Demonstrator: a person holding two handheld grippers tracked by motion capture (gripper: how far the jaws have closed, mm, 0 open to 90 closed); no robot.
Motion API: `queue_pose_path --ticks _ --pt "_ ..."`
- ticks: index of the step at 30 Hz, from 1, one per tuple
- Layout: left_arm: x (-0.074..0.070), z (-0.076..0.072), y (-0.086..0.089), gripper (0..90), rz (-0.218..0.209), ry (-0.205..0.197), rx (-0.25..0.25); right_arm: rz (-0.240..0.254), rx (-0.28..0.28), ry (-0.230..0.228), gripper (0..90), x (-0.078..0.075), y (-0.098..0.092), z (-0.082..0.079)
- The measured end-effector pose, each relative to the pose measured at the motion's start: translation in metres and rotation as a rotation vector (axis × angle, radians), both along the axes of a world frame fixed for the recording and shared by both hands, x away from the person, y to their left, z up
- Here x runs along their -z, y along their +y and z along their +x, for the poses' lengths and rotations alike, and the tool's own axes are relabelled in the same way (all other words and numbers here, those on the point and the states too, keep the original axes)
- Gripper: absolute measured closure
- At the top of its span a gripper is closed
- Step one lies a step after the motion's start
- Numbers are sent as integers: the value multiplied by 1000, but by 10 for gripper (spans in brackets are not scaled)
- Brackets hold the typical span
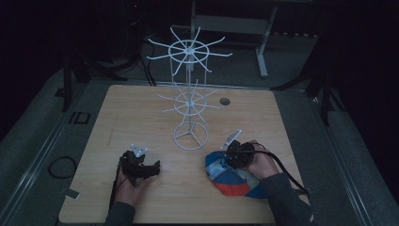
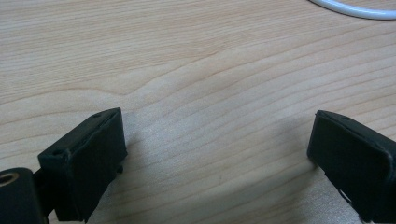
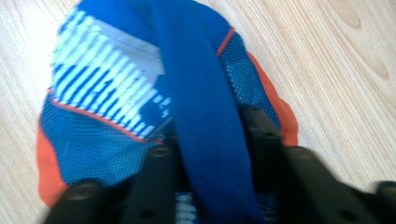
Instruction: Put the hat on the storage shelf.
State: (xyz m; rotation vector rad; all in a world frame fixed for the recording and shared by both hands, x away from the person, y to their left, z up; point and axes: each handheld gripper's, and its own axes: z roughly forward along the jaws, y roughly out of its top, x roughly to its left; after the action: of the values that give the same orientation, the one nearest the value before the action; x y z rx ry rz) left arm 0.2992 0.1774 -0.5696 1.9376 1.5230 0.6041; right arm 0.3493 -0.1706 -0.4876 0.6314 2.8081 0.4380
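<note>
Wooden surface [image 1: 141, 113], dim room. White wire rack [image 1: 189, 94]: two spoked tiers, ring base, upright at surface centre. Cap [image 1: 230, 176]: blue and orange, mesh panels, near right front edge. Right gripper [image 3: 208, 140]: fingers closed on blue fold, probably cap's band, view blurred. Left gripper [image 2: 217, 140]: fingers wide apart, empty, low over bare wood, left of rack base.
</note>
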Motion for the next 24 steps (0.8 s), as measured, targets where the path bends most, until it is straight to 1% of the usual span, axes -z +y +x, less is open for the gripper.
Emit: queue_pose_path --ticks 2,5,10,15,18,24 --pt "0 0 0 48 -1 -1 -1 3 -12 -24 841 -1 0 -2" --pt "0 0 0 47 -2 -1 -1 32 -18 -27 861 -5 -3 -4" --pt "0 0 0 47 -3 -2 -3 103 -10 -36 867 -14 -12 -5" --pt "0 0 0 48 0 0 0 176 -3 -33 868 -22 -22 -7" --pt "0 0 0 47 0 0 0 207 -2 -42 869 -27 -26 -7" --pt "0 0 0 48 0 1 0 269 22 -50 871 -37 -33 -9"
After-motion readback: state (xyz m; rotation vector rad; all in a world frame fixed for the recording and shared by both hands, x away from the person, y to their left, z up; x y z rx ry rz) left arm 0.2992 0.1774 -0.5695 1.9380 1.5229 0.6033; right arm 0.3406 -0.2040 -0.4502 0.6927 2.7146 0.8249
